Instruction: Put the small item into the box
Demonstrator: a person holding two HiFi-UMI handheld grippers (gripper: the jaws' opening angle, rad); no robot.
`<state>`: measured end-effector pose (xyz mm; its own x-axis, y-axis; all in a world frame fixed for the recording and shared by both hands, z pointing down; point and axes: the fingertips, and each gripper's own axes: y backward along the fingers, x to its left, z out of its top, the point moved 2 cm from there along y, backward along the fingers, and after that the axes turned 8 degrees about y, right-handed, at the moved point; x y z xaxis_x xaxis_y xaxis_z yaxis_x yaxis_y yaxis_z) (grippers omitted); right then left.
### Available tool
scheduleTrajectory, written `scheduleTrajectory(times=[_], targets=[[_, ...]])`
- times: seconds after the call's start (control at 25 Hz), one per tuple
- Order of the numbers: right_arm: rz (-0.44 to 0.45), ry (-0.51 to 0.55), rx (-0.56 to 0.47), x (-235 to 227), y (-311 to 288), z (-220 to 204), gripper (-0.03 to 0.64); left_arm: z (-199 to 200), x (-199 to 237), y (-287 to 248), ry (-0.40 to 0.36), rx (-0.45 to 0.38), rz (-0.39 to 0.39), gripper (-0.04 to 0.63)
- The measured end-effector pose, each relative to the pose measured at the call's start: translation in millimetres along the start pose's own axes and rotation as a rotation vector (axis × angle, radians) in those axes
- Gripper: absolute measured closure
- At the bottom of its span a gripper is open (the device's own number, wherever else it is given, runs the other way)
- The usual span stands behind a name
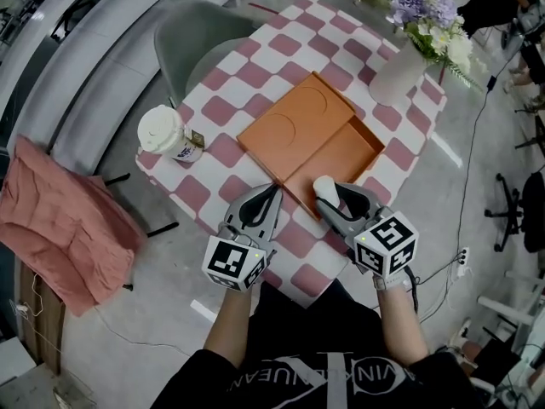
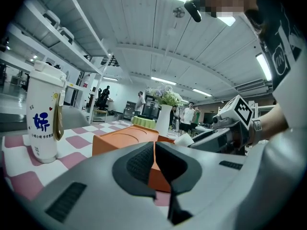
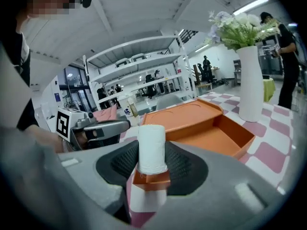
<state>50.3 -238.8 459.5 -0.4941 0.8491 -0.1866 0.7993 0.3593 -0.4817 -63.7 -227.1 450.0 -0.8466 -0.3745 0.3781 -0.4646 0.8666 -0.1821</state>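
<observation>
Gripping a small white roll (image 1: 323, 186) upright in the right tool (image 1: 329, 191), dark pads pressed on both of its sides, as seen in the right gripper view (image 3: 151, 147). Holding it at the near corner of the open orange box (image 1: 345, 156), by the rim and not down inside; cannot tell whether touching the rim. Beside the open tray, on its left, touching along one long edge and standing higher than the tray: the orange lid (image 1: 294, 122), flat, with two round impressions on top. Pointing the left tool (image 1: 274, 191) at the near corner of the lid, jaws closed together with nothing between them, tips just beside the orange edge and close to the right tool. All on a pink-and-white checked surface (image 1: 255, 75). Toward the left edge of it, well apart from the box, a white lidded drink cup (image 1: 166, 135) with blue print. At the far right corner, a white vase (image 1: 396, 71) of purple and white flowers. Beyond the surface, a grey chair (image 1: 192, 32); on the floor side at left, a pink cloth (image 1: 60, 220)
</observation>
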Motion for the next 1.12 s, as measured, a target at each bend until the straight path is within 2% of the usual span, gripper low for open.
scheduleTrajectory(times=[0.24, 0.52, 0.72, 1.12], targets=[[0.011, 0.136, 0.205, -4.4, -19.1, -2.8, 0.457, 2.4, 6.6, -1.8, -0.002, -0.006, 0.028, 0.579], [0.049, 0.289, 0.376, -2.2, -38.6, -6.1, 0.457, -1.4, 10.9, -4.3, -0.029, 0.014, 0.051, 0.580], [0.083, 0.420, 0.506, -3.7, -47.7, -15.2, 0.457, -7.1, 11.5, -6.7, -0.016, 0.021, 0.065, 0.579], [0.161, 0.623, 0.672, -2.8, -63.6, -31.9, 0.457, -13.9, 15.5, -5.7, 0.001, 0.025, 0.096, 0.579]])
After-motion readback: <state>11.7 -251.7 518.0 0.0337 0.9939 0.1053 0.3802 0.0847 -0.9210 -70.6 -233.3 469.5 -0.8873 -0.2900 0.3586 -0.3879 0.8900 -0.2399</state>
